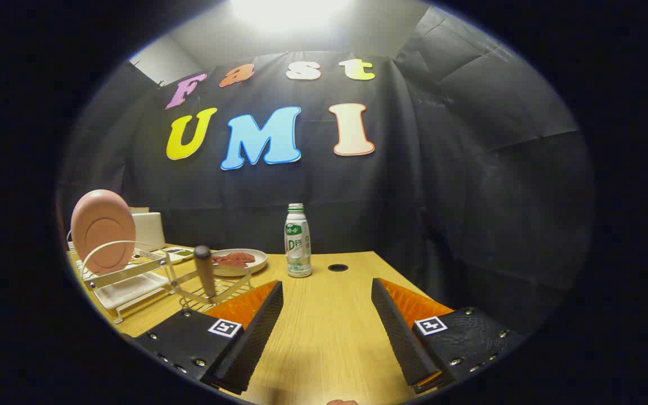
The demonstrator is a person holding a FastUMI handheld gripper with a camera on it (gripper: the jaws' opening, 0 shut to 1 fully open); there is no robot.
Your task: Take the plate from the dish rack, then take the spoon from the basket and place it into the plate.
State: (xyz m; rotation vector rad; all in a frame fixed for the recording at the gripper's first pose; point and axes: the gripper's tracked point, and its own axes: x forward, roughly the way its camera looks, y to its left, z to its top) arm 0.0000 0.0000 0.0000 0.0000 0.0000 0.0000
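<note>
The gripper (327, 332) hung over the table (324, 315) with its fingers spread wide and nothing between them. The pink plate (102, 229) stood on edge in the rack (127, 275), well off to the left of the fingers and beyond them, its face turned roughly toward the camera. Reaching it likely called for a leftward swing. The spoon's handle (205, 273) stood upright in the basket (217, 292), just ahead of the left finger.

We see the plate (103, 229) upright in the dish rack (127, 281) at the table's (324, 332) left edge, the basket (211, 289) just right of it, the bottle (298, 242) near the back edge.
</note>
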